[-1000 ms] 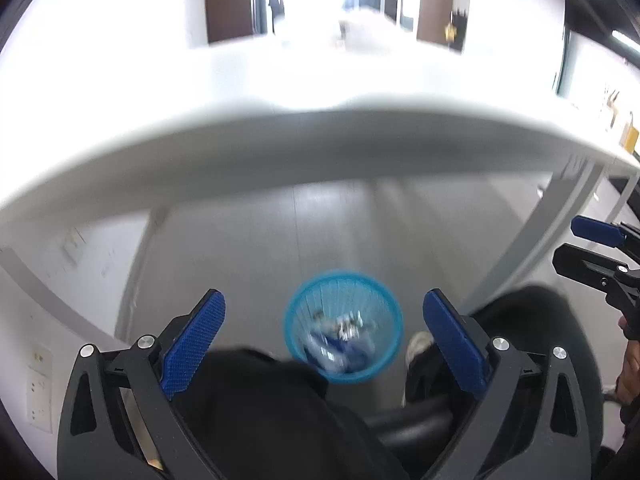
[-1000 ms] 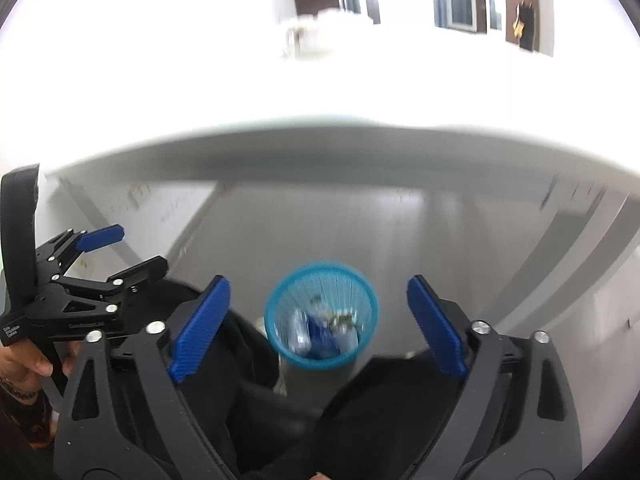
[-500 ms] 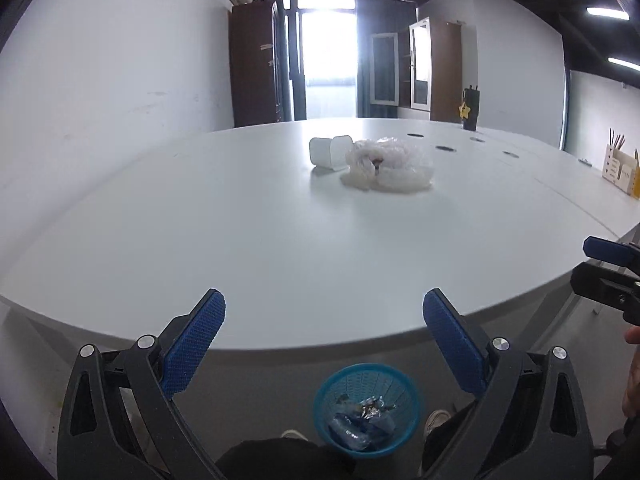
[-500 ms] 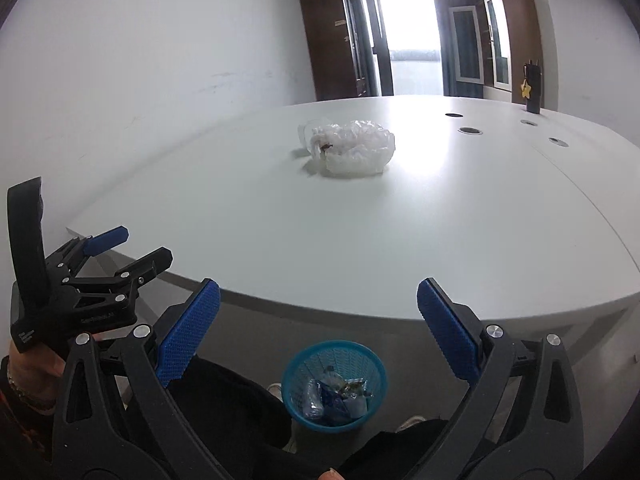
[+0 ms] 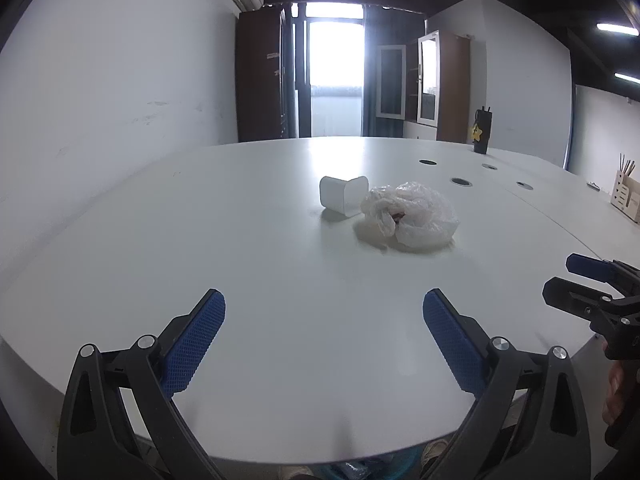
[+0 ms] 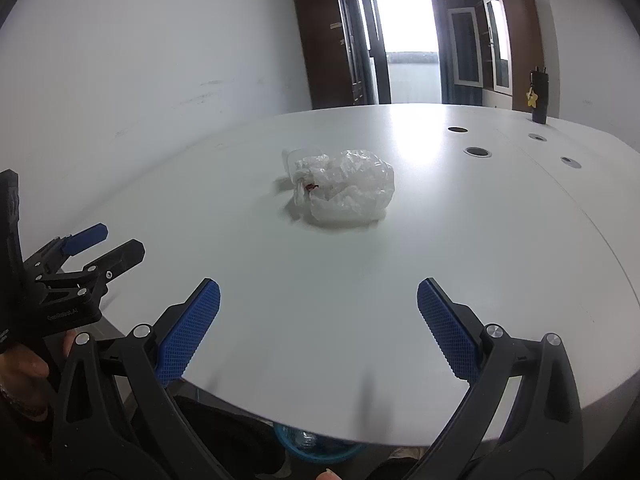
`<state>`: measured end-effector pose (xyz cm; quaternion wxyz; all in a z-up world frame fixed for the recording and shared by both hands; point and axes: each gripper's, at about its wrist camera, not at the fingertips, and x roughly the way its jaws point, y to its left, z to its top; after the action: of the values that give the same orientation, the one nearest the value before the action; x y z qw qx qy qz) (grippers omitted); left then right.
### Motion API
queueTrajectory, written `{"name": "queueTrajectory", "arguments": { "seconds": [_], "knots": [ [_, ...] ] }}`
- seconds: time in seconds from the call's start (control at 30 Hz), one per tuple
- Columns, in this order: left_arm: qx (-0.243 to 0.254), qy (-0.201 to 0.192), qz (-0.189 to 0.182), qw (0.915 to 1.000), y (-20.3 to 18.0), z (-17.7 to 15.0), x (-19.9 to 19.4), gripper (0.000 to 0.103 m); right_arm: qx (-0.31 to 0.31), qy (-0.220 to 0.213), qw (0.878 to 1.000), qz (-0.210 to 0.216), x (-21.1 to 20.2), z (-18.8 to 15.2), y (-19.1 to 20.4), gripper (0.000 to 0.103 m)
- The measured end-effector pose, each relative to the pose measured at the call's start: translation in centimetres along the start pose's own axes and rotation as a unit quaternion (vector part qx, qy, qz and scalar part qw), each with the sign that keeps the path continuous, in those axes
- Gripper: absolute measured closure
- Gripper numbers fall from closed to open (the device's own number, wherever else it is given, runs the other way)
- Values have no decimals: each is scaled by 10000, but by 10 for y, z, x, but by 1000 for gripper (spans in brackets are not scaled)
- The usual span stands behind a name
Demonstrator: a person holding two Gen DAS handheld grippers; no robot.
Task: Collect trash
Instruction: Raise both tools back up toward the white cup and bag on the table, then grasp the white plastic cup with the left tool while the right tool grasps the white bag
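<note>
A crumpled clear plastic bag (image 5: 412,216) (image 6: 346,188) lies on the white table (image 5: 240,240) (image 6: 460,240), with a white plastic cup (image 5: 343,195) (image 6: 292,158) on its side touching it from behind. My left gripper (image 5: 324,336) hovers open over the table's near edge, well short of both. The right gripper (image 6: 318,328) is open too, at about the same distance, empty. Each gripper also shows in the other's view: the right gripper (image 5: 580,284), the left gripper (image 6: 104,242). Just the rim of a blue mesh bin (image 6: 316,450) peeks out under the table edge.
Round cable holes (image 5: 462,181) run along the table's right side. A dark bottle with a yellow star (image 5: 481,136) stands at the far edge and a wooden organiser (image 5: 624,196) at the far right. A hand (image 6: 24,364) grips the left tool.
Both grippers have risen from below the table, where they looked down at the blue bin, to above the tabletop facing the bag and cup. Both stayed open.
</note>
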<state>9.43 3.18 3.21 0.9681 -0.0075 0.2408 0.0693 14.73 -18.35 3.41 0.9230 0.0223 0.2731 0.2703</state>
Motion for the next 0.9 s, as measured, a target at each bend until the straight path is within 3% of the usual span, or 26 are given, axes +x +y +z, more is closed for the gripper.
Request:
{"name": "queueTrajectory", "arguments": {
  "seconds": [0.17,0.33,0.5,0.7,0.9],
  "knots": [
    [205,34,15,9998,-1,21,14,6,117,61,9999,73,22,26,-12,9],
    [324,200,-59,9993,-2,44,39,6,-128,143,9993,-333,41,47,-20,9],
    [309,569,-102,9979,-1,65,76,6,-141,304,9986,-407,60,58,-30,9],
    [662,732,78,9951,-16,85,115,6,206,704,9972,-114,101,72,-56,9],
    [639,1152,112,9912,-17,101,168,6,237,956,9950,-175,136,89,-73,10]
  ]
}}
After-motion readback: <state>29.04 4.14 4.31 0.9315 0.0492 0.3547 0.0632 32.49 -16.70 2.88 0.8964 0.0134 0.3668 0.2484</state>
